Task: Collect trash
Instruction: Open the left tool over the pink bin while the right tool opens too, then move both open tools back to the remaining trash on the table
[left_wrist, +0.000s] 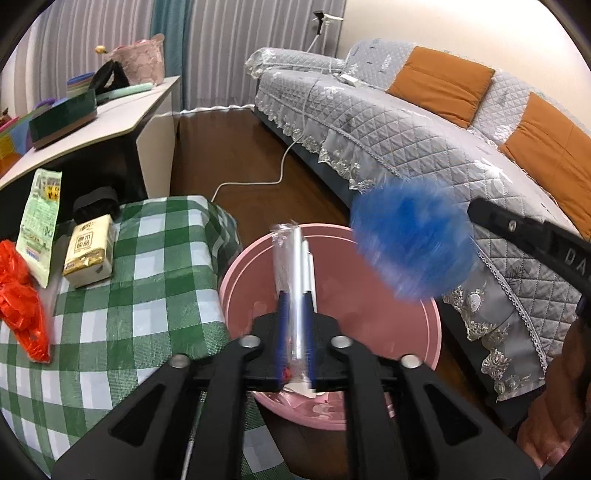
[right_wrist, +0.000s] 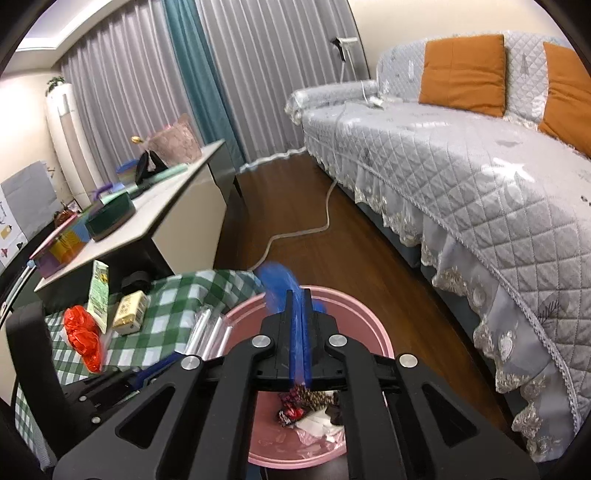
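On the left of the left wrist view, the checked tablecloth (left_wrist: 147, 277) carried what looked like the leftover litter: a crumpled red bag (left_wrist: 22, 295) at the edge, a green packet (left_wrist: 40, 221) behind it and a yellow tissue pack (left_wrist: 88, 254) just beside that. Whether the tissue pack counted as trash I could not tell.

Further right, touching the cloth's edge, stood the pink bin (left_wrist: 231, 284). The left gripper (left_wrist: 296, 295) hung over its mouth, angled down, with a clear plastic wrapper (left_wrist: 291, 254) standing between its blue pads; the fingers were nearly together and appeared to pinch the wrapper's lower part, though blur made the contact hard to judge.

Right of that, a blue wad (left_wrist: 410, 243), heavily smeared, sat above the bin's far rim at the tip of the right gripper (right_wrist: 300, 291). From the right wrist camera its fingers showed only a thin slit between them, the wad poking out past the tips, so it seemed lightly held. Wrappers (right_wrist: 310, 410) already lay in the bin's bottom. The grey sofa (left_wrist: 406, 122) filled the right side.

I judged this the drop-off step, both pieces poised above the bin. The next move called for spreading both pairs of fingers enough for the light plastic to fall free inside the rim, then going back for the red bag
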